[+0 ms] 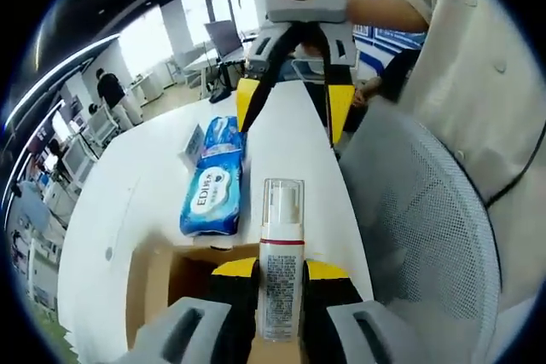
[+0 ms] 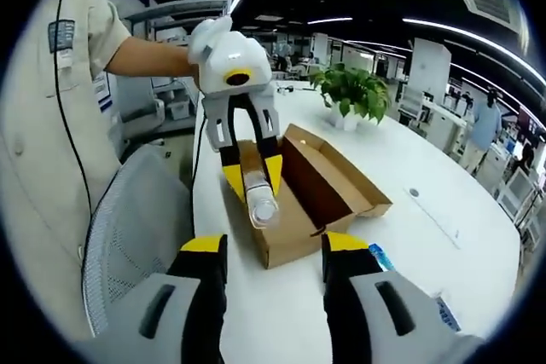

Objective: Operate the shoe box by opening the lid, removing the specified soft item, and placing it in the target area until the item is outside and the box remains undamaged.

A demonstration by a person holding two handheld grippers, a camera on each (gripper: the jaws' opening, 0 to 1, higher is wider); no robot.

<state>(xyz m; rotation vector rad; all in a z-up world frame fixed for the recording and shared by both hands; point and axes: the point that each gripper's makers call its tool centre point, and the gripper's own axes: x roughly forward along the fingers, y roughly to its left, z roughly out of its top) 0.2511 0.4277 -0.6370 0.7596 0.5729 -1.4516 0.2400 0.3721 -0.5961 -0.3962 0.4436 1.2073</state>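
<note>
White table (image 2: pixel 478 236) | one open shoe box (image 2: pixel 299 202) | left claw (image 1: pixel 280 274) pinching one bottle (image 1: pixel 281 257) | right claw (image 2: pixel 275 253) spread | one tissue pack (image 1: pixel 213 181)

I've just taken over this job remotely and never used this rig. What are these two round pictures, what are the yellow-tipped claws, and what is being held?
Each picture comes from a fisheye camera riding on a handheld gripper; a person carries one in each hand. The left gripper view looks along the left gripper, whose jaws clamp a clear pump bottle. The right gripper view looks along the right gripper, open and holding nothing, and faces the left gripper with its bottle over the open cardboard shoe box. The right gripper also appears from the front in the left gripper view. On the white table lie a blue tissue pack and a potted plant. A mesh chair stands beside the table.
</note>
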